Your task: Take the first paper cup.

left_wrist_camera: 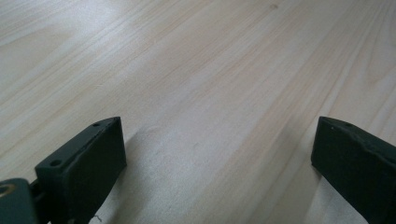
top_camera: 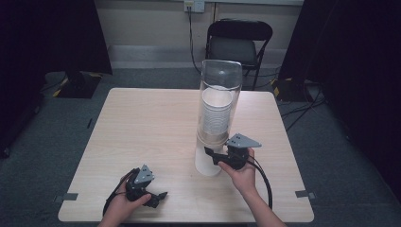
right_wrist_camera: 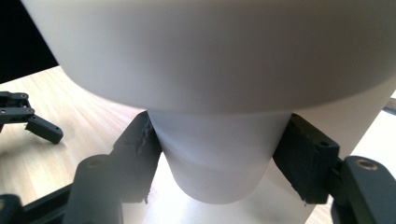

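Right gripper (right_wrist_camera: pixel 217 154) pinching bottom white cup (right_wrist_camera: pixel 217 163) under clear dispenser (top_camera: pixel 221 90) near table's (top_camera: pixel 151 123) right edge, left gripper (top_camera: pixel 156 197) spread at near edge.

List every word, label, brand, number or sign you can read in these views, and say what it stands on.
None can be read. The cup dispenser, the paper cup between the right gripper jaws, and the table show no print. The left gripper and the grey plates bear none. The wall socket is too small to tell.
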The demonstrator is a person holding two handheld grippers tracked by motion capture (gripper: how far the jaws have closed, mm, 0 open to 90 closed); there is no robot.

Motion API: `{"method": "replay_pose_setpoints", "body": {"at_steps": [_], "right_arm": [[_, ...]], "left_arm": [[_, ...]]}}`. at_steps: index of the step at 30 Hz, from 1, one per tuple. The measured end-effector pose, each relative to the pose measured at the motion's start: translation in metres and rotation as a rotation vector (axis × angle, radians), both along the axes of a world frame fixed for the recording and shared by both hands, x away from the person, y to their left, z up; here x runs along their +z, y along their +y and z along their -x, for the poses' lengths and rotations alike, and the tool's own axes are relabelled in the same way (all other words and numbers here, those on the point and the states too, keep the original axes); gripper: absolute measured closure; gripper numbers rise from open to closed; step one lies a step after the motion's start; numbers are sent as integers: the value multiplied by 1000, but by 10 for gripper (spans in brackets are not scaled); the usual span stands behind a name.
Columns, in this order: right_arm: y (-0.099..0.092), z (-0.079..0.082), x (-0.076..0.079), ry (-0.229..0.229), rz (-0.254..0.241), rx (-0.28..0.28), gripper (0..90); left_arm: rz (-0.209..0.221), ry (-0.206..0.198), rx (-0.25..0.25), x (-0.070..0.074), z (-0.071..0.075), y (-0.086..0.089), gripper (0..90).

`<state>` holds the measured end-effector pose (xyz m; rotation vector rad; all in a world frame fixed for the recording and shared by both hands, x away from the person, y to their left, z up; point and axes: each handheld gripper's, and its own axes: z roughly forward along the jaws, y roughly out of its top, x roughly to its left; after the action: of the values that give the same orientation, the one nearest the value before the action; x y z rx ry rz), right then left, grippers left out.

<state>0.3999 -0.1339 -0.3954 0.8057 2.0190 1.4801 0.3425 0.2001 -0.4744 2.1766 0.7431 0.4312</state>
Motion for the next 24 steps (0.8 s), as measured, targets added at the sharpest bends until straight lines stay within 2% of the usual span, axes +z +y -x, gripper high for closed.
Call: {"method": "replay_pose_setpoints", "body": {"at_steps": [6, 24], "right_arm": [[1, 1, -5, -21, -27, -7, 363], [1, 1, -6, -38, 2, -1, 374]], "left_arm": [[6, 0, 4, 0, 0, 0, 25], [7, 0, 5, 0, 0, 0, 25]]}}
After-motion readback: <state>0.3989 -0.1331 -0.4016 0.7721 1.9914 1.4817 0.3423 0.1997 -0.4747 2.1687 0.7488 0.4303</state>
